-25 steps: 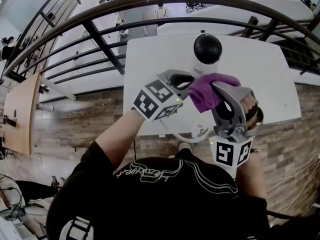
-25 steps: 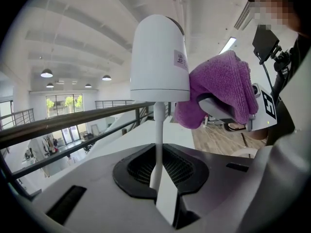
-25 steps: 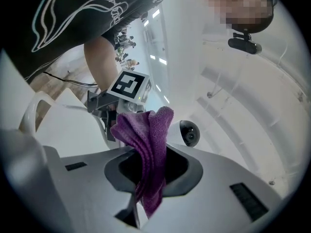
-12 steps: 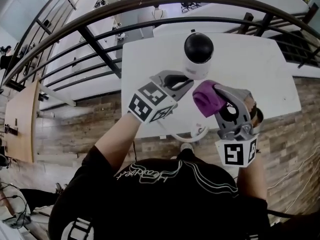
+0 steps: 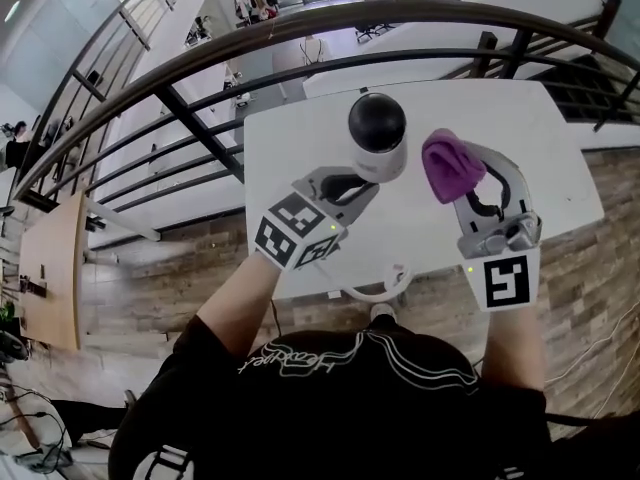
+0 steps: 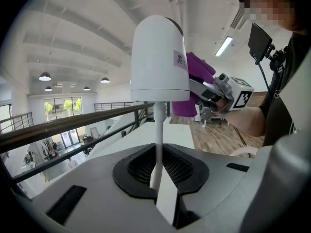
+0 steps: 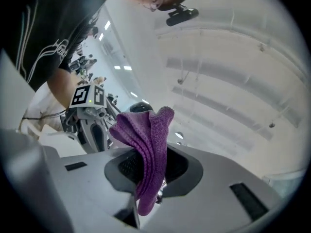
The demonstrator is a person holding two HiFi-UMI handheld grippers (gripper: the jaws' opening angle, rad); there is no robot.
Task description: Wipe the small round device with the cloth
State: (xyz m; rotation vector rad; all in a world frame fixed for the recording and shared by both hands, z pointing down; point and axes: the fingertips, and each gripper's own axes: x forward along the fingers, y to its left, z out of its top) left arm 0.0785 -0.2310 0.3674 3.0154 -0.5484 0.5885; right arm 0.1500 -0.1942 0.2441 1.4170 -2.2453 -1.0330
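Head view, lower centre: the left gripper [image 5: 362, 190] is clamped narrow on the thin white stem [image 6: 157, 125] under the small round device [image 5: 378, 133], holding it upright. To its right, the right gripper [image 5: 468, 178] pinches the purple cloth [image 5: 452, 165], just beside the dome but not touching. I judge wiping calls for a leftward move.

table [image 5: 520, 128]: white | railing [image 5: 198, 131]: dark, beyond table | floor [image 5: 150, 258]: wood | cable [image 5: 400, 276]: white, near edge

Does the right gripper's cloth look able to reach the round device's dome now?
Probably yes: the cloth sits beside the round device with open air between, and the left gripper clamps only its thin stem.
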